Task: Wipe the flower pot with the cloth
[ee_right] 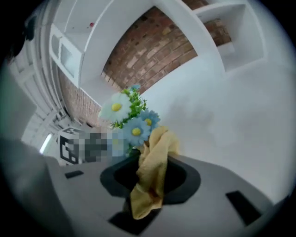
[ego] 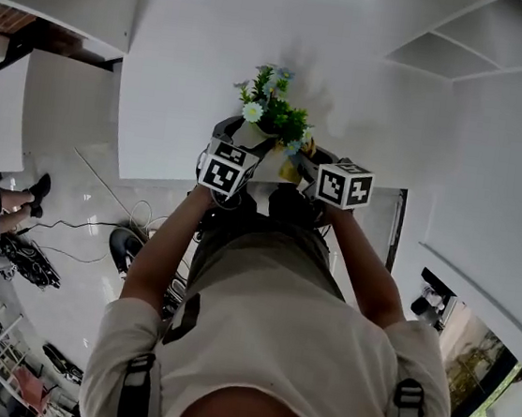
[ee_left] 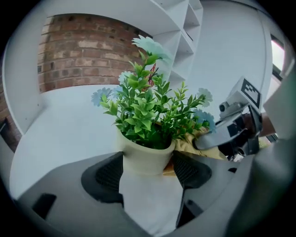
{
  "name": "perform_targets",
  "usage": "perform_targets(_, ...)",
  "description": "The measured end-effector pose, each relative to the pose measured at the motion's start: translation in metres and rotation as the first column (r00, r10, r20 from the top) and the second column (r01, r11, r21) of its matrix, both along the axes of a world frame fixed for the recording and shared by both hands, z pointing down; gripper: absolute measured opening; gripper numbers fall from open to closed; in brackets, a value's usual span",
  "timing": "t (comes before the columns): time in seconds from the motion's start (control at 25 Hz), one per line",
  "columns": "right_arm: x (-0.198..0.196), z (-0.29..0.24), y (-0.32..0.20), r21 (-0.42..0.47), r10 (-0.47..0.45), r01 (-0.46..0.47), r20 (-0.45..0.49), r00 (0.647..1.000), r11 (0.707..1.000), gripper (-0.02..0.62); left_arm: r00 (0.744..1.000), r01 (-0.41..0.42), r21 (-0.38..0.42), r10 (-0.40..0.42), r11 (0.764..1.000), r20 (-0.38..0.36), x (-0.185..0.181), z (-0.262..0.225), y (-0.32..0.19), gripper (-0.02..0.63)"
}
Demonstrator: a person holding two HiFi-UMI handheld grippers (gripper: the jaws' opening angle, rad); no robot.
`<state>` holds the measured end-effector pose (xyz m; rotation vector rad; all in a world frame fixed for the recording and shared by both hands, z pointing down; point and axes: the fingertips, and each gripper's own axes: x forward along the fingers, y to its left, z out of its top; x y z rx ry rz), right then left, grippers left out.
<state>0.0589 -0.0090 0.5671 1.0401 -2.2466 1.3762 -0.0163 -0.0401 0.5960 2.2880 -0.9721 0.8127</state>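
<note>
Left gripper (ego: 239,142) and right gripper (ego: 306,166) meet mid-frame at the flower pot (ego: 252,136), by the lower edge of the table (ego: 183,71); bare white top lies above. Left gripper view: jaws spread wide, pot between the pads, cloth (ee_left: 190,142) right behind it. Right gripper view: jaws pinch the yellow cloth, flowers (ee_right: 132,122) just beyond, pot hidden.

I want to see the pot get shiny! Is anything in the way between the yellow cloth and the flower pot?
Nothing visible is in the way. The right claw pinches the yellow cloth, which sits right beside the flower pot, at its rim, under the leaves of the plant.
</note>
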Motion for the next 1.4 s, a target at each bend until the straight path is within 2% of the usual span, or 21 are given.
perform_targets(0.08, -0.013, -0.003, 0.014, -0.063, 0.006, 0.0, 0.105, 0.994, 0.998, 0.121, 1.0, 0.029, -0.001, -0.029, 1.0, 0.005, 0.002, 0.002, -0.001, 0.353)
perform_targets(0.16, -0.02, -0.01, 0.018, -0.056, -0.006, 0.014, 0.143, 0.99, 0.998, 0.121, 1.0, 0.019, -0.011, -0.018, 1.0, 0.016, 0.005, 0.003, 0.002, 0.353)
perform_targets(0.24, -0.013, -0.02, 0.009, -0.016, 0.012, -0.01, 0.132, 0.991, 1.0, 0.121, 1.0, -0.028, -0.026, 0.028, 0.999, 0.012, 0.006, 0.002, 0.007, 0.353)
perform_targets(0.44, 0.037, -0.038, -0.03, 0.059, 0.162, -0.167, 0.089, 0.983, 0.984, 0.121, 0.996, -0.083, -0.007, 0.083, 0.997, -0.031, -0.029, -0.024, 0.014, 0.353)
perform_targets(0.52, 0.051, -0.04, -0.041, 0.062, 0.211, -0.217, 0.094, 0.973, 0.974, 0.123, 0.994, -0.093, -0.012, 0.092, 0.996, -0.05, -0.038, -0.02, 0.006, 0.353)
perform_targets(0.6, 0.048, -0.044, -0.044, 0.038, 0.225, -0.232, 0.135, 0.965, 0.972, 0.123, 0.991, -0.11, -0.01, 0.109, 0.994, -0.073, -0.037, -0.014, -0.007, 0.353)
perform_targets(0.84, -0.004, -0.057, -0.022, 0.031, 0.086, -0.091, 0.147, 0.985, 0.995, 0.123, 0.976, -0.214, -0.026, 0.212, 0.977, -0.057, -0.017, -0.002, -0.012, 0.353)
perform_targets(1.08, -0.047, -0.08, 0.0, 0.085, -0.091, 0.079, 0.138, 0.986, 0.993, 0.124, 0.98, -0.195, 0.011, 0.196, 0.981, -0.037, 0.004, 0.012, 0.003, 0.35)
perform_targets(1.2, -0.064, -0.093, 0.002, 0.116, -0.159, 0.142, 0.153, 0.975, 0.983, 0.126, 0.982, -0.191, -0.03, 0.19, 0.981, -0.023, 0.009, 0.012, 0.009, 0.35)
perform_targets(1.28, -0.06, -0.092, -0.002, 0.131, -0.152, 0.135, 0.13, 0.98, 0.982, 0.126, 0.978, -0.208, -0.062, 0.208, 0.976, -0.008, 0.01, 0.016, 0.016, 0.347)
perform_targets(1.4, -0.025, -0.095, -0.017, 0.125, -0.018, 0.0, 0.144, 0.989, 0.992, 0.124, 0.977, -0.215, -0.071, 0.214, 0.974, -0.014, 0.004, 0.01, 0.023, 0.347)
